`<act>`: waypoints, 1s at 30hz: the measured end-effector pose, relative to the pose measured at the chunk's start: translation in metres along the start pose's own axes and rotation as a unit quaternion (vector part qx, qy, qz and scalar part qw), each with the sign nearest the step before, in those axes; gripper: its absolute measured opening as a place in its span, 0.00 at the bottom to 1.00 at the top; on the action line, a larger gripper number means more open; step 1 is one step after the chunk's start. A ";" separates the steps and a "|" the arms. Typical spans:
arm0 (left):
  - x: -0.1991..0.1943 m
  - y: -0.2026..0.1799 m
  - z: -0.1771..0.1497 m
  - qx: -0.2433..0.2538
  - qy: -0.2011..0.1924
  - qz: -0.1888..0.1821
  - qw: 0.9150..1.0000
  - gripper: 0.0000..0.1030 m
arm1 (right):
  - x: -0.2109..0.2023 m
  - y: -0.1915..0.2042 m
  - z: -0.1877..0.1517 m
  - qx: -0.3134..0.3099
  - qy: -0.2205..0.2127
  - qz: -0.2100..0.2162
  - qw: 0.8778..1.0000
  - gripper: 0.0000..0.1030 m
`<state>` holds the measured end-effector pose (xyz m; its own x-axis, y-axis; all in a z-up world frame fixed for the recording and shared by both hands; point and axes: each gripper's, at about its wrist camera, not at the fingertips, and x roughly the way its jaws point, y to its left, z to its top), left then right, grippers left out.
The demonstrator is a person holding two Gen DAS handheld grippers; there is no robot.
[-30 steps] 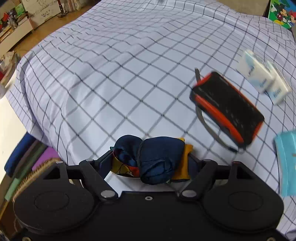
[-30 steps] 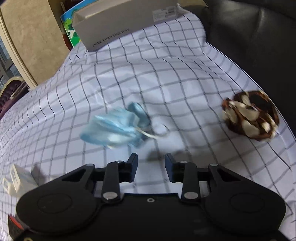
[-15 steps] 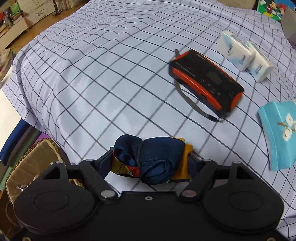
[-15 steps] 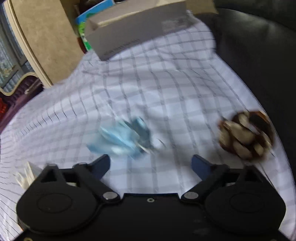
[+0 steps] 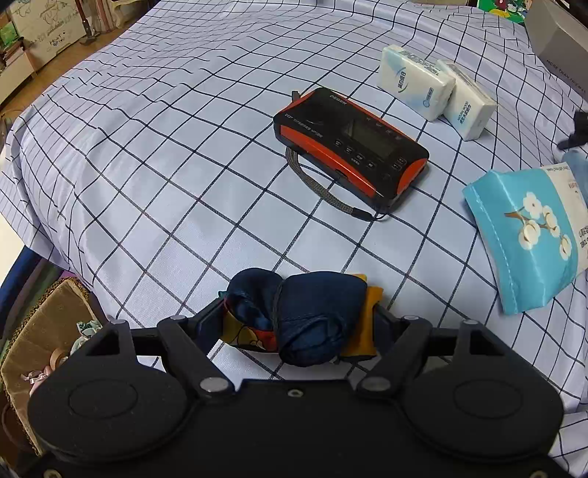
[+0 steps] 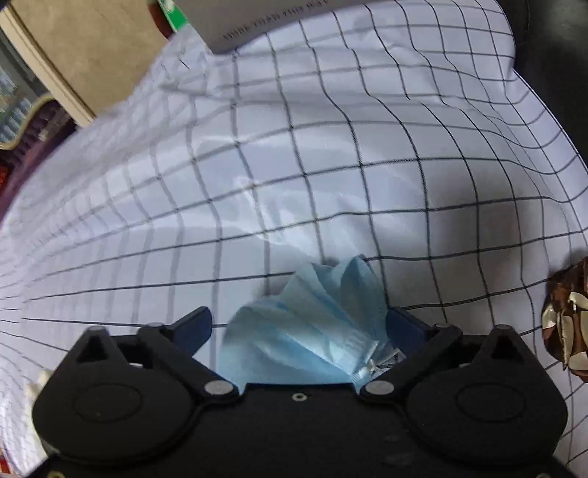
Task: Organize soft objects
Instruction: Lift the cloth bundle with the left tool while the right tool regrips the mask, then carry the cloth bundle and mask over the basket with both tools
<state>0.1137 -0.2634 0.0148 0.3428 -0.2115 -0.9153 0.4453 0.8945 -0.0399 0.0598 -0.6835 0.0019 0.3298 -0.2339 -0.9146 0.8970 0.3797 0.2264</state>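
My left gripper (image 5: 298,317) is shut on a rolled navy cloth bundle (image 5: 319,299) with yellow and red patches, held just above the checked bed sheet (image 5: 147,154) near its front edge. In the right wrist view a crumpled light-blue face mask (image 6: 312,331) lies on the sheet between the wide-set fingers of my right gripper (image 6: 299,318). Its jaws are closing. The right finger is close against the mask and a gap shows at the left finger, so the pads do not press on it. A brown-and-white fabric bundle (image 6: 569,323) lies at the right edge.
On the sheet are a black-and-orange radio (image 5: 349,143) with a strap, two white tissue packs (image 5: 415,82), and a blue flowered tissue pouch (image 5: 529,235). A grey box (image 6: 264,22) stands at the far end, a black chair (image 6: 551,55) on the right, and a cardboard box (image 5: 44,331) below the bed's left edge.
My right gripper went from shut to wide open and moved forward over the blue mask, which now lies between its fingers. My left gripper shifted along the bed, still gripping the navy bundle.
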 end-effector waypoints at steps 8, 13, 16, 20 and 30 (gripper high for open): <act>-0.004 0.001 -0.003 -0.001 -0.003 -0.001 1.000 0.72 | -0.012 -0.029 -0.007 0.008 0.012 0.024 1.000 0.50; -0.013 0.003 -0.008 -0.008 -0.009 -0.007 1.000 0.72 | -0.043 -0.048 -0.022 0.004 -0.002 0.024 1.000 0.50; -0.020 0.007 -0.014 -0.014 -0.014 -0.007 1.000 0.72 | -0.073 -0.060 -0.040 -0.008 -0.018 0.022 1.000 0.50; -0.032 0.019 -0.025 -0.032 -0.016 -0.013 0.999 0.72 | -0.112 -0.077 -0.075 -0.022 -0.032 0.032 0.999 0.50; -0.053 0.081 -0.071 -0.114 -0.015 0.003 0.993 0.72 | -0.174 -0.033 -0.187 -0.153 -0.017 0.105 0.983 0.50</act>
<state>0.0728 -0.1516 0.0312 0.3710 -0.2148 -0.9035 0.2459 0.9609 -0.1275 -0.0823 -0.4878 0.0910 0.5121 -0.1491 -0.8459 0.6798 0.6723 0.2931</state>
